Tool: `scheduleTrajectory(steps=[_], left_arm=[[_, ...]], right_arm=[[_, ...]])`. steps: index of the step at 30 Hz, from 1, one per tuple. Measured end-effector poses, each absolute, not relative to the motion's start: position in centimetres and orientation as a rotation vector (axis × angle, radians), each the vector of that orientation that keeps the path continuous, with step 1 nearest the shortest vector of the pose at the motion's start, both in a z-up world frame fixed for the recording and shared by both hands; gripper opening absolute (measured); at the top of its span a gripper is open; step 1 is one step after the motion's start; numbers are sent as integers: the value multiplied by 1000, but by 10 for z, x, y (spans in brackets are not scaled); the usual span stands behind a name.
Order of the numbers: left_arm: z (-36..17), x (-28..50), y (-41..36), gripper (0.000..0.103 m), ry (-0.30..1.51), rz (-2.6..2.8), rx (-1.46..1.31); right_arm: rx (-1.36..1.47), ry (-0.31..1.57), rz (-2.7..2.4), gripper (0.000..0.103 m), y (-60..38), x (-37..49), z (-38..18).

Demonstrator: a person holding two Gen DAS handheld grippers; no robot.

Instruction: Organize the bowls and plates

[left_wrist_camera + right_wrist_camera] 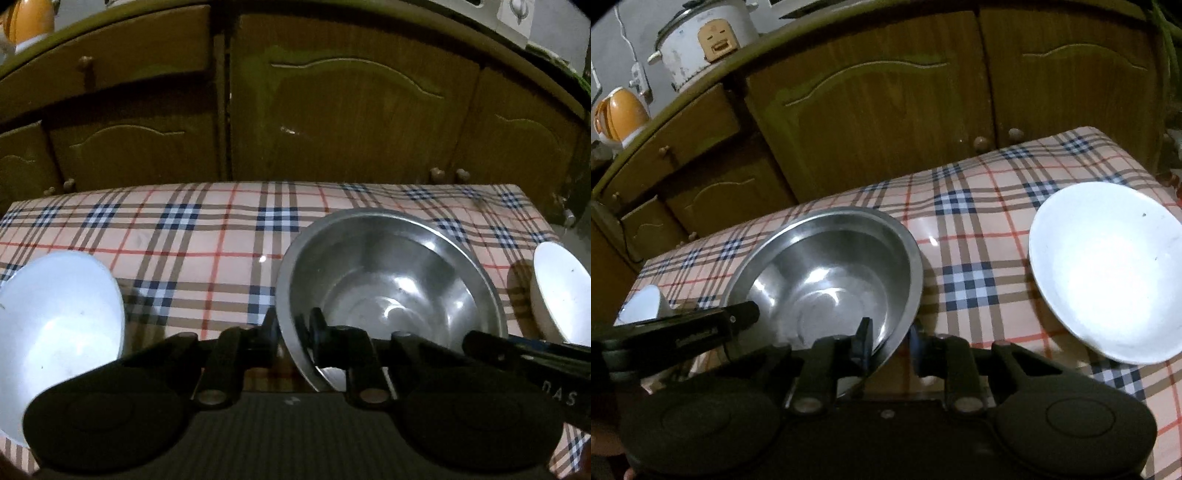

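A steel bowl [391,291] stands on the plaid tablecloth [207,236]. My left gripper [293,326] is shut on the steel bowl's near left rim, one finger inside and one outside. My right gripper [886,338] is shut on the steel bowl [831,273] at its near right rim. A white bowl [59,328] lies to the left of the steel bowl. A second white bowl [1108,269] lies to its right, and shows at the right edge of the left wrist view [557,291].
Brown wooden cabinets [332,110] with knobs run along behind the table. A white rice cooker [705,40] and an orange kettle [618,114] stand on the counter above. The table's right edge [1137,162] is near the right white bowl.
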State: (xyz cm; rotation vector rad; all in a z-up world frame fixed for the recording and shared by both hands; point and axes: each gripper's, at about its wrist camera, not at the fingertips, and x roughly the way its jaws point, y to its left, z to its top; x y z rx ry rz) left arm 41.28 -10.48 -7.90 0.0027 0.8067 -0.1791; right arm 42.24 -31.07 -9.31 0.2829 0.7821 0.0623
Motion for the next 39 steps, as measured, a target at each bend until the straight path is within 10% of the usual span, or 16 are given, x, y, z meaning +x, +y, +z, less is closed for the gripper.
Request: scheduleTrajectory(steps=[39], left_arm=[[24, 207, -101, 19, 592, -205, 24]], right_arm=[[220, 541, 64, 26, -308, 183, 39]])
